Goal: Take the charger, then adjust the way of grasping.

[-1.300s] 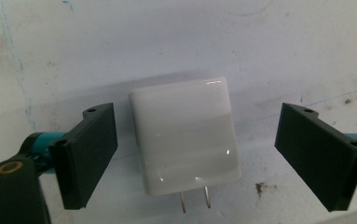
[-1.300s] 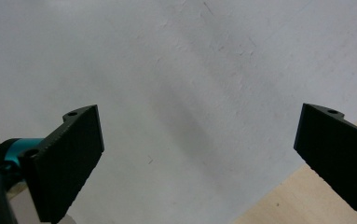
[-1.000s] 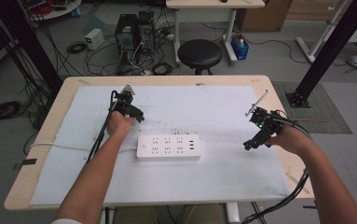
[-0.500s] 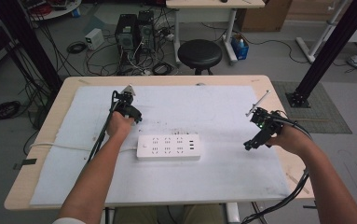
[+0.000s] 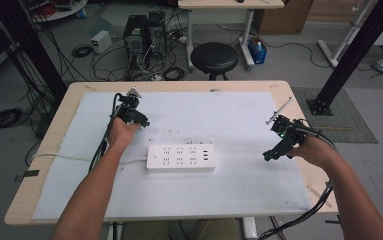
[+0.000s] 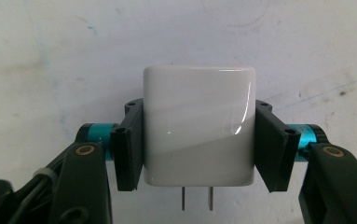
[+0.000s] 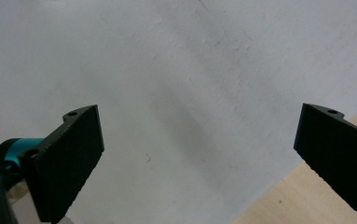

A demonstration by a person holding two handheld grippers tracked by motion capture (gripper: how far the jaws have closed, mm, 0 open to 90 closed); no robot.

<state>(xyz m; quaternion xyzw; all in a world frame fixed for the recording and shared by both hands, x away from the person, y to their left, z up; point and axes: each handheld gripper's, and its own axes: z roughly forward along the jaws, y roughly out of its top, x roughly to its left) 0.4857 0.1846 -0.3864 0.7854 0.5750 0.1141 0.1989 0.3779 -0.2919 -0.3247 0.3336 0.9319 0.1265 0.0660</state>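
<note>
Left claw (image 6: 197,148): I have it clamped on the glossy white square plug-in charger (image 6: 197,126), one jaw against each side; two metal prongs point back toward the camera.
Charger position: held just above the white sheet (image 5: 229,117), on the desk's far left, behind the strip.
Right claw (image 7: 199,154): I see its jaws spread wide with nothing between them, over the sheet's right edge.
White rectangular power strip (image 5: 181,158): lies flat mid-desk, sockets unoccupied, its cord running left.
Wooden desk (image 5: 54,145): light, carrying the sheet.
</note>
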